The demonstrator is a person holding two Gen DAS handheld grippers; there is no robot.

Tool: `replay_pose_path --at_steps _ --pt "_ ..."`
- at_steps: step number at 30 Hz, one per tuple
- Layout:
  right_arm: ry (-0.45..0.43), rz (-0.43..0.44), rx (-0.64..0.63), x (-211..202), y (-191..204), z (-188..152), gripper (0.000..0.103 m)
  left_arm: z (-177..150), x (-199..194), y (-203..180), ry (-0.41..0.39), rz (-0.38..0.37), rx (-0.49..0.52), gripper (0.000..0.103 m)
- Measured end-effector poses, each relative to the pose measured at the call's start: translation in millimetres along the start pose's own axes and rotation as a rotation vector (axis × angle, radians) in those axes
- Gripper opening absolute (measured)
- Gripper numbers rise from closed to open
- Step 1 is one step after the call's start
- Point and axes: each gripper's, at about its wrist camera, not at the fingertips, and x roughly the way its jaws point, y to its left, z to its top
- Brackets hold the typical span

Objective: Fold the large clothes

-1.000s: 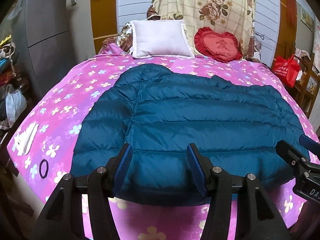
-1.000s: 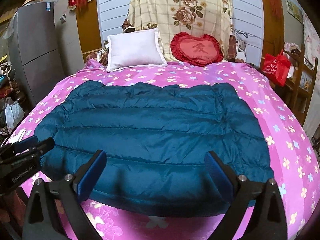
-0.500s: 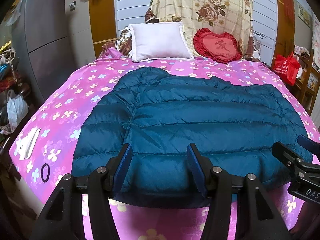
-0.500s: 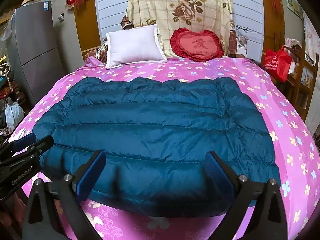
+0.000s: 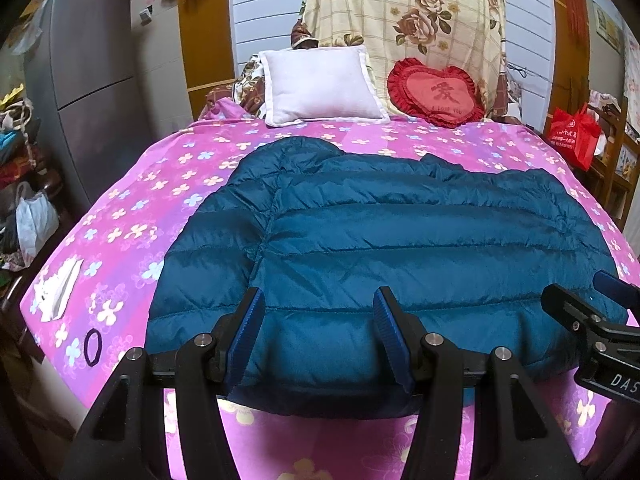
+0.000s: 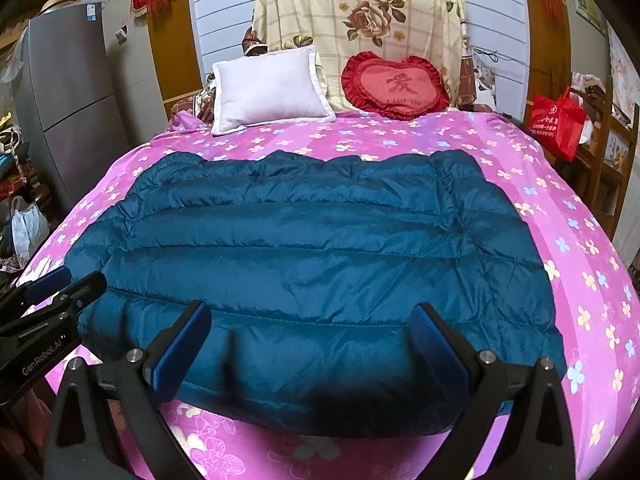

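Far left, we note a grey refrigerator (image 5: pixel 92 92) standing beside the bed, with a white plastic bag (image 5: pixel 34 226) on the floor near its foot. On the pink flowered bedspread (image 5: pixel 132 208), close to its left edge, lie a white folded item (image 5: pixel 60 286) and, nearer the camera, a black hair tie (image 5: pixel 94 342); the two are apart from each other and from the garment.

The left gripper (image 5: pixel 318 334) hovers at the near hem of the teal down jacket (image 5: pixel 400 240). We record its jaws as apart, blue pads facing each other with jacket fabric visible between them. Whether the pads touch the fabric we cannot tell.

The jacket lies spread flat across the middle of the bed, quilted side up, one sleeve folded along its left side, its hem at the near edge of the mattress. Behind it, at the head of the bed, a white pillow (image 5: pixel 320 84) leans to the left of a red heart cushion (image 5: pixel 438 94), both against a floral blanket (image 5: pixel 404 12).

The right gripper (image 6: pixel 310 336) sits over the right part of the same hem. Its jaws stand wide apart, wider than the left pair, nothing clamped.

Far right, a red bag (image 6: pixel 556 122) hangs beside wooden shelving (image 6: pixel 612 148).
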Motion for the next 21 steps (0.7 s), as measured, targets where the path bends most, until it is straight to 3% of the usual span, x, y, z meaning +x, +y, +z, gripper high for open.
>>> replay_pose_path --at_steps 21 --pt "0.009 0.008 0.01 4.4 5.6 -0.5 0.102 -1.5 0.2 0.8 -0.004 0.003 0.015 0.037"
